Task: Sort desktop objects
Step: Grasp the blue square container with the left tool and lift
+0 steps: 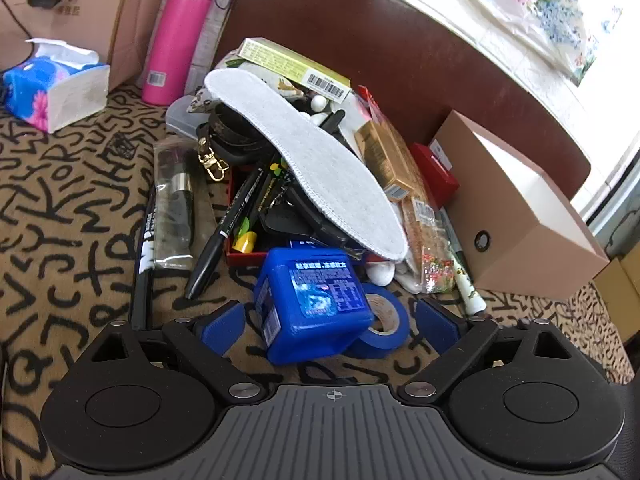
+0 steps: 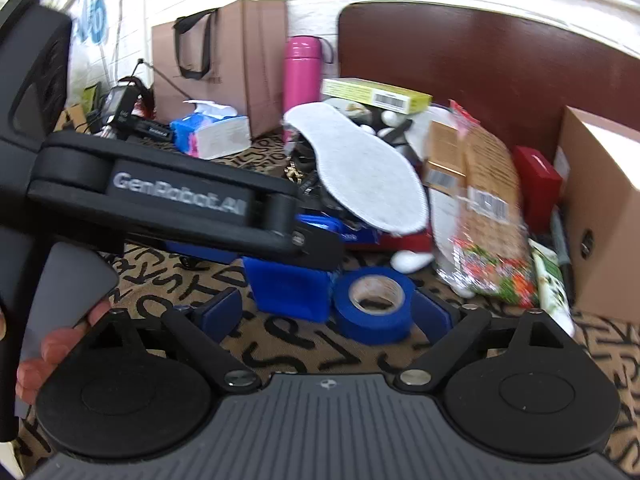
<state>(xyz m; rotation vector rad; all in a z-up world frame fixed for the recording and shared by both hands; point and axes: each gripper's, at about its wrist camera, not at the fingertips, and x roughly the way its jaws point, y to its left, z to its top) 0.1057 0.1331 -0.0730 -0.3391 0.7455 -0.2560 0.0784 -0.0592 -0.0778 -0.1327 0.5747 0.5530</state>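
Note:
A pile of desktop objects lies on the patterned cloth: a white insole (image 1: 316, 160), a blue plastic jar (image 1: 316, 304), a blue tape roll (image 1: 386, 320), black markers (image 1: 224, 232), a gold box (image 1: 386, 160) and a snack packet (image 1: 430, 240). My left gripper (image 1: 332, 328) is open, its blue pads on either side of the blue jar and tape roll, apart from both. My right gripper (image 2: 328, 312) is open around the tape roll (image 2: 374, 304) and the jar (image 2: 288, 288). The left gripper's body (image 2: 168, 196) crosses the right wrist view.
A pink flask (image 1: 180, 36), a tissue pack (image 1: 52, 92) and a brown paper bag (image 1: 92, 4) stand at the back left. A brown cardboard box (image 1: 524, 216) stands at the right. A dark red board (image 1: 400, 52) stands behind the pile. A green-yellow box (image 1: 296, 68) tops the pile.

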